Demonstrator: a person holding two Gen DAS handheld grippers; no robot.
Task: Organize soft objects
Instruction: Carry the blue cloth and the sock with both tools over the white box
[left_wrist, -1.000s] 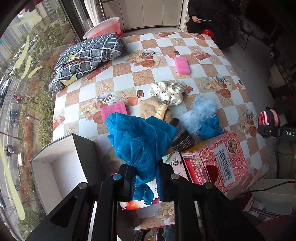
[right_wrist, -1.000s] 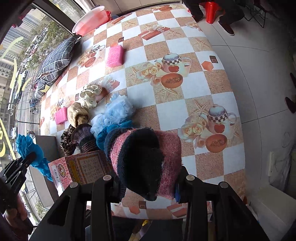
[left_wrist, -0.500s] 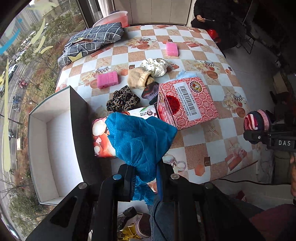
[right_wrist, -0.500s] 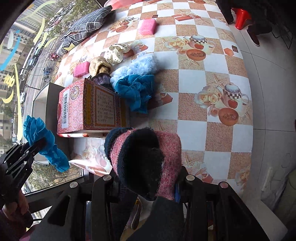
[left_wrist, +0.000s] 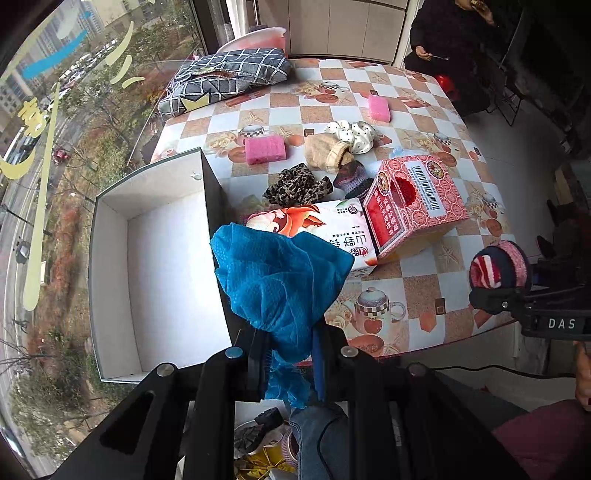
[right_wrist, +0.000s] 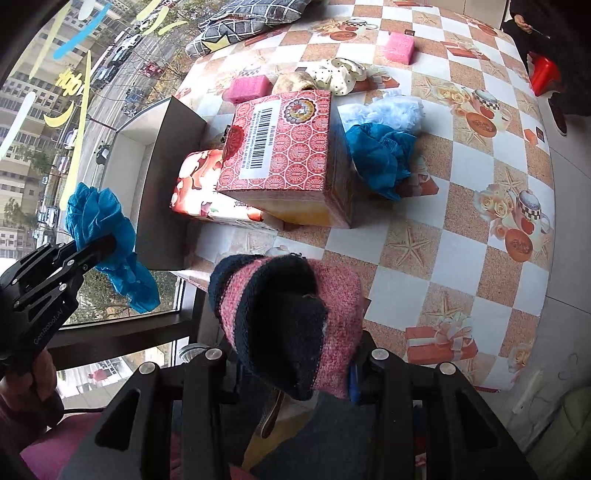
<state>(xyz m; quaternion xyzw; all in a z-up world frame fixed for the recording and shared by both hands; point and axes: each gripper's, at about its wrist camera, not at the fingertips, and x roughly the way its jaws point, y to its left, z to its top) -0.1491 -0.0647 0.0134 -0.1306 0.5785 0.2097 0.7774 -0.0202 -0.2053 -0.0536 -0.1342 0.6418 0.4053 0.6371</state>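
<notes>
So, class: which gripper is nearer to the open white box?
Left. The left gripper, jaws shut on a blue cloth, is by the white box's near corner. The right gripper, holding a striped sock, is well off to its right, past the table edge.

Blue mesh cloth, crumpled, pinched in the left gripper near the open white box. Striped pink-and-navy knitted piece, perhaps a sock, clamped in the right gripper. Loose on the checked table: pink sponges, leopard scrunchie, beige sock, dotted scrunchie.
</notes>
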